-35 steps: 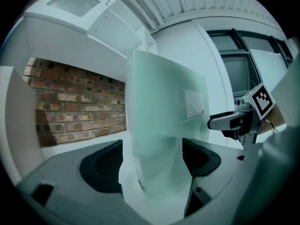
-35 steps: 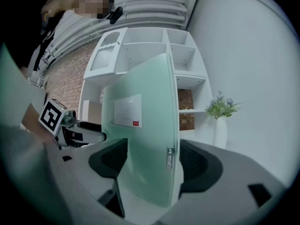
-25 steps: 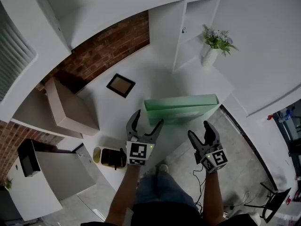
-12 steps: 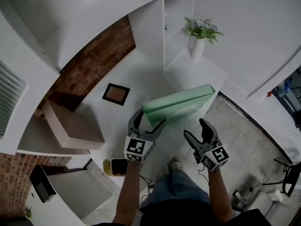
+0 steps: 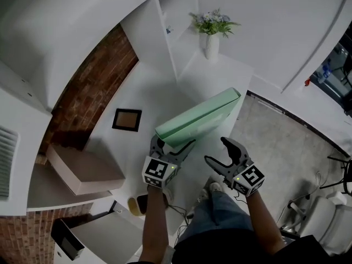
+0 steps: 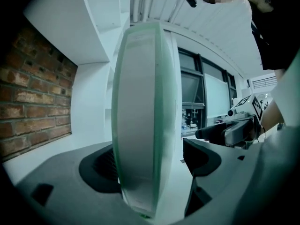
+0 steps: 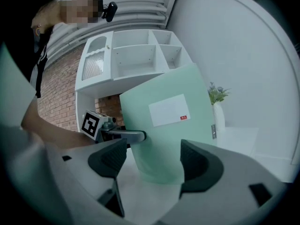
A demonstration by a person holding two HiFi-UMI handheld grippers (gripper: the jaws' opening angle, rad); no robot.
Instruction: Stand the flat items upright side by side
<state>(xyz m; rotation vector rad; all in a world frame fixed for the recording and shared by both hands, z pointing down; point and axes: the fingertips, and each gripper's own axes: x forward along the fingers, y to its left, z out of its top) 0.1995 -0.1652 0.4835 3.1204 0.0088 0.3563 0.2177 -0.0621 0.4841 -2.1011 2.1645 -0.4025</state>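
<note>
Your left gripper (image 5: 173, 144) has its jaws spread around the near end of the pale green file box (image 5: 198, 117). The box stands on its long edge on the white desk (image 5: 159, 92) and has a white label (image 7: 168, 109) on its side. Your right gripper (image 5: 217, 150) is just beside it, jaws apart and empty.

Pale green flat file box (image 5: 198, 120), white label (image 7: 168, 109) on one face, upright on its long edge on white counter (image 5: 165, 95)

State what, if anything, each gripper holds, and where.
Nothing is clamped. The left gripper is open, its fingers straddling the near end of the green file box, a gap beside one. The right gripper is open and empty.
</note>
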